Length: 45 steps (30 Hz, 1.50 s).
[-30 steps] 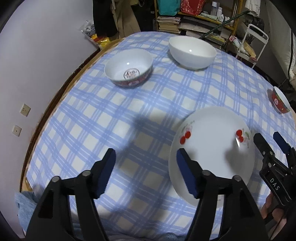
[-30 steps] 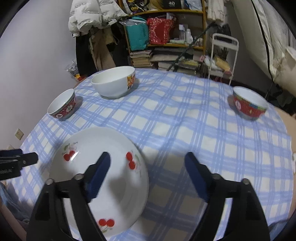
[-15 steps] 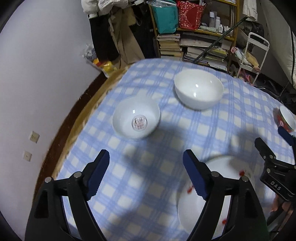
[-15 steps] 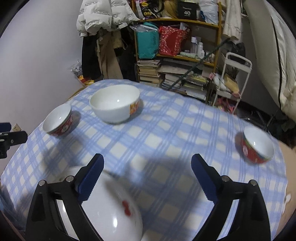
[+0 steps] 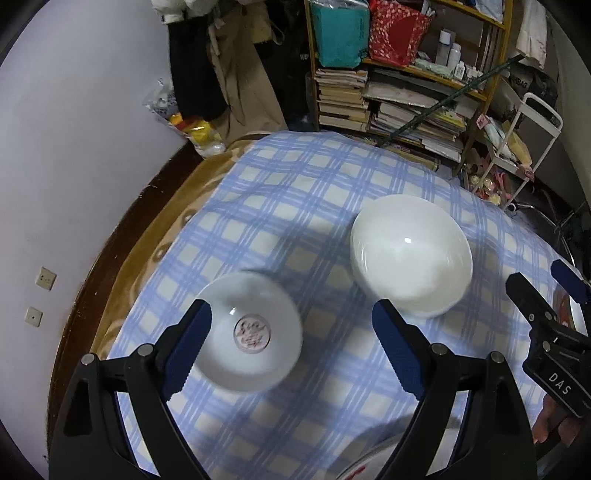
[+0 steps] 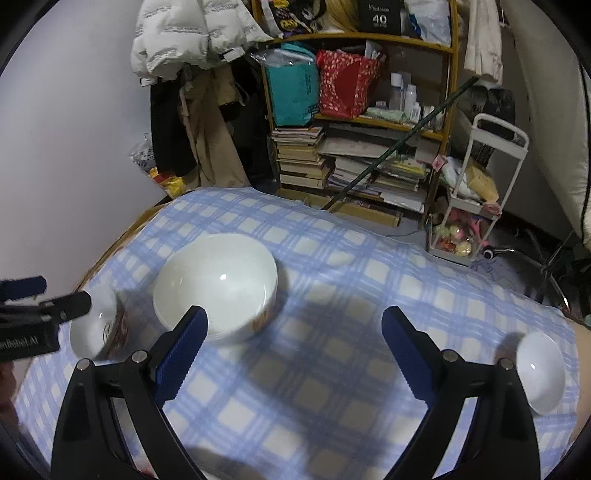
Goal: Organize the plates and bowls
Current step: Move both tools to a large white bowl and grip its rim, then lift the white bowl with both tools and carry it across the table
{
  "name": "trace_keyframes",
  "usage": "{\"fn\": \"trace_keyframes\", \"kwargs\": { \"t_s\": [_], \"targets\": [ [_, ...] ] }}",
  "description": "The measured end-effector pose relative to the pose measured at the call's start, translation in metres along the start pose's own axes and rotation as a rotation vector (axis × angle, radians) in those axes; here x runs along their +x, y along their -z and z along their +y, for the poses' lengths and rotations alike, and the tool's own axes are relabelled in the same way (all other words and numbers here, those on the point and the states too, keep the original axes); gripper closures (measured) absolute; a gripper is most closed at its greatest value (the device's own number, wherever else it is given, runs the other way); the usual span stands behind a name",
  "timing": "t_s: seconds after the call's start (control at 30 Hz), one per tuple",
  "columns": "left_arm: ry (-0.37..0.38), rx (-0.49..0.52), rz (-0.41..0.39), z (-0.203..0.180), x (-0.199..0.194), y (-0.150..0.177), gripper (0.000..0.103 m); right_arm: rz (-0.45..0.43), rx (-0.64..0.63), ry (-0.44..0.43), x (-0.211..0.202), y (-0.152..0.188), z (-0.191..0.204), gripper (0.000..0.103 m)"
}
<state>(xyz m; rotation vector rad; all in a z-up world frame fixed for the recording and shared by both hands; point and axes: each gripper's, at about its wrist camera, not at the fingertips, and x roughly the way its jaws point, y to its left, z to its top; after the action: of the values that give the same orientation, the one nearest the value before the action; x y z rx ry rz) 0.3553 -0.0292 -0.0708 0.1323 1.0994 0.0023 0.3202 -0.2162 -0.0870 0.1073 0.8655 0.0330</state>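
The left gripper [image 5: 291, 347], its jaws just widened and gaping, holds nothing above the small bowl [image 5: 251, 334], whose floor bears a red seal. The right gripper [image 6: 293, 354], marked "DAS", gapes empty too. The big bowl [image 6: 218, 286] sits toward the table's [image 6: 332, 258] far edge; another small bowl [image 6: 541, 371] at its right edge. A shelf box reads "40" [image 6: 379, 18].

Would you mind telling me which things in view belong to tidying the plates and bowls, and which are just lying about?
Belonging to the job:
- small bowl with a red mark inside
- large white bowl
- small bowl at the right
- plate edge at the bottom

Just lying about:
- stacked books
- red bag
- teal bag
- white puffer jacket
- white cart
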Motion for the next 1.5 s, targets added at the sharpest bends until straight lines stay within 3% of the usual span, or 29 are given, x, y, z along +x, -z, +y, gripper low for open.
{"fn": "trace_keyframes", "kwargs": {
  "t_s": [0.23,0.47,0.53,0.6,0.77,0.87,0.9,0.97,1.1,1.2,1.37,1.5],
  "targets": [
    [0.013,0.021,0.048,-0.013,0.036,-0.028,0.015,0.105,-0.037,-0.014,0.045,-0.015,0.003,0.003],
    [0.028,0.082,0.076,-0.035,0.066,-0.042,0.016,0.209,0.006,-0.018,0.081,-0.014,-0.008,0.003],
    [0.042,0.093,0.075,-0.041,0.069,-0.043,0.028,0.229,0.017,-0.019,0.086,-0.011,-0.011,0.004],
    [0.049,0.097,0.091,-0.045,0.073,-0.043,0.045,0.242,0.020,-0.030,0.090,-0.008,-0.014,0.014],
    [0.040,0.089,0.119,-0.049,0.084,-0.042,0.067,0.259,0.074,-0.038,0.094,-0.003,-0.024,0.028],
    [0.070,0.050,0.145,-0.047,0.091,-0.039,0.087,0.260,0.101,-0.078,0.097,-0.002,-0.024,0.045],
    [0.112,0.028,0.154,-0.047,0.095,-0.037,0.094,0.260,0.106,-0.093,0.097,-0.001,-0.023,0.053],
    [0.128,0.024,0.165,-0.049,0.098,-0.034,0.095,0.254,0.114,-0.125,0.095,0.001,-0.019,0.072],
    [0.103,0.062,0.147,-0.057,0.091,-0.030,0.095,0.265,0.099,-0.098,0.093,0.004,-0.003,0.092],
    [0.126,0.042,0.150,-0.055,0.081,-0.030,0.095,0.271,0.085,-0.064,0.089,0.006,0.000,0.093],
    [0.124,0.062,0.131,-0.064,0.063,-0.024,0.095,0.273,0.133,-0.083,0.069,0.012,-0.011,0.093],
    [0.189,0.053,0.146,-0.075,0.047,-0.010,0.096,0.245,0.135,-0.058,0.038,0.015,-0.025,0.093]
  ]
}}
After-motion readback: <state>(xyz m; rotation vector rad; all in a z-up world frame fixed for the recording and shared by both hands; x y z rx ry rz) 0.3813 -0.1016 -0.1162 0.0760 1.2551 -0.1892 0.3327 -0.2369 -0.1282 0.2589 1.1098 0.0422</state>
